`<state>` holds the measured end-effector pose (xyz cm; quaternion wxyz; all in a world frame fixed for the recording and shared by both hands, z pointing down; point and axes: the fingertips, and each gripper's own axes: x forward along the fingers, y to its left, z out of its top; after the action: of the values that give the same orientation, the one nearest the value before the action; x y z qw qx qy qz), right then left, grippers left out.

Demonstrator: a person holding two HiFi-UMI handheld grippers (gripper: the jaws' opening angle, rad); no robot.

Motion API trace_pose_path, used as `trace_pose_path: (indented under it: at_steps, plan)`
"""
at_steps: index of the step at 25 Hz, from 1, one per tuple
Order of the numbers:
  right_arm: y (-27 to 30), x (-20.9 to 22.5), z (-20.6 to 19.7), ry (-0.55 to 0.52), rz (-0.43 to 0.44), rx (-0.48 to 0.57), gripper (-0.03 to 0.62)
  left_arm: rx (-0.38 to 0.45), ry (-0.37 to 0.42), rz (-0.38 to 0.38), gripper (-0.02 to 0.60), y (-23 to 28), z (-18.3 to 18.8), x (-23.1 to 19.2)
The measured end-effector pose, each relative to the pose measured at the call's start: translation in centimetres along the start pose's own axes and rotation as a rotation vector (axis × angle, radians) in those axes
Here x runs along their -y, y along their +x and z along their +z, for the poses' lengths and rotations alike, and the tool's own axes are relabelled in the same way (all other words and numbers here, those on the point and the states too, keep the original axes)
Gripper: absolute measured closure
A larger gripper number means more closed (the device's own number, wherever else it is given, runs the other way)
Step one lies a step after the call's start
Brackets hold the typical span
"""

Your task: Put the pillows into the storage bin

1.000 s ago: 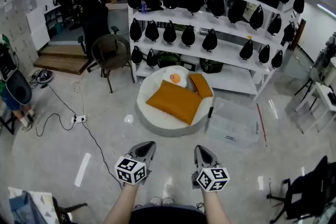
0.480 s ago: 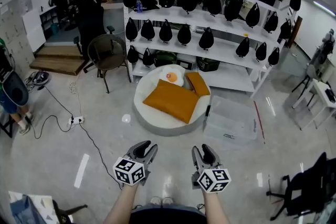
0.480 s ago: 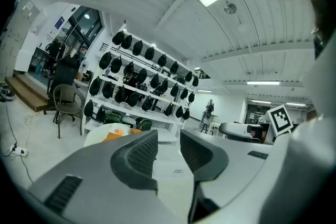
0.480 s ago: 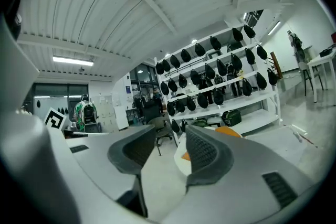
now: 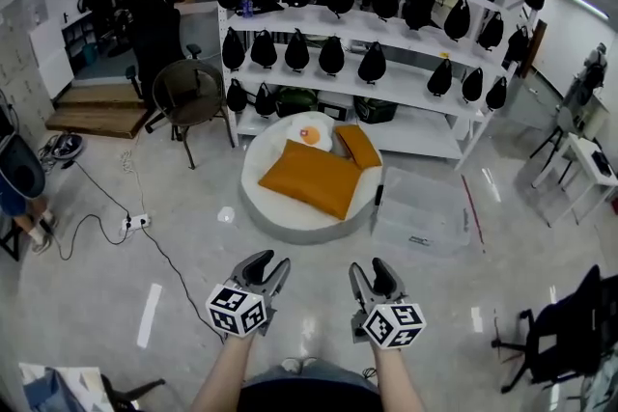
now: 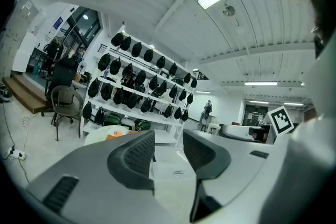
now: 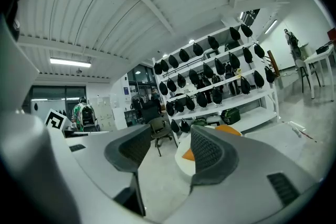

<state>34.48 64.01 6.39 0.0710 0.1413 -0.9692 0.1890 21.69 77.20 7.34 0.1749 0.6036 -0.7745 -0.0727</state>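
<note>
Grey polished floor (image 5: 97,294), white shelving (image 5: 406,87) with black bags (image 5: 331,56) across the top of frame. Centre: round white pouf (image 5: 290,221) carrying the big orange pillow (image 5: 311,178), small orange pillow (image 5: 359,147) and egg pillow (image 5: 311,134). Clear storage bin (image 5: 421,217) on the floor just right of the pouf. Bottom centre: left gripper (image 5: 266,262) and right gripper (image 5: 371,267), jaws have just been opening, now apart with nothing between them.

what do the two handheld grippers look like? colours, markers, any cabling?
Left gripper and right gripper match: grey moulded bodies, two tapered fingers with dark ribbed pads, a white cube with black square markers at the rear. No cables visible. Forearms carry no sleeves. Both pairs of fingers have just been opening, nothing between them.
</note>
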Motion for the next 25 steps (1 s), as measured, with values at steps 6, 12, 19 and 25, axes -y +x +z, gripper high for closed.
trace_pose_path:
  at_steps: [6,12,19,25]
  plan:
    - [0.0,-0.5,-0.6,0.010,-0.021,0.018,0.375,0.015,0.023,0.008,0.417,-0.8,0.5,-1.6]
    - [0.5,-0.3,0.6,0.010,-0.032,0.058,0.375,0.027,0.037,-0.011,0.417,-0.1,1.4,-2.0]
    - [2.6,1.2,2.3,0.010,-0.040,0.093,0.375,0.035,0.062,-0.036,0.417,3.2,2.6,-2.7]
    - [5.9,3.5,3.8,0.013,-0.047,0.110,0.375,0.043,0.073,-0.037,0.416,6.5,3.7,-4.3]
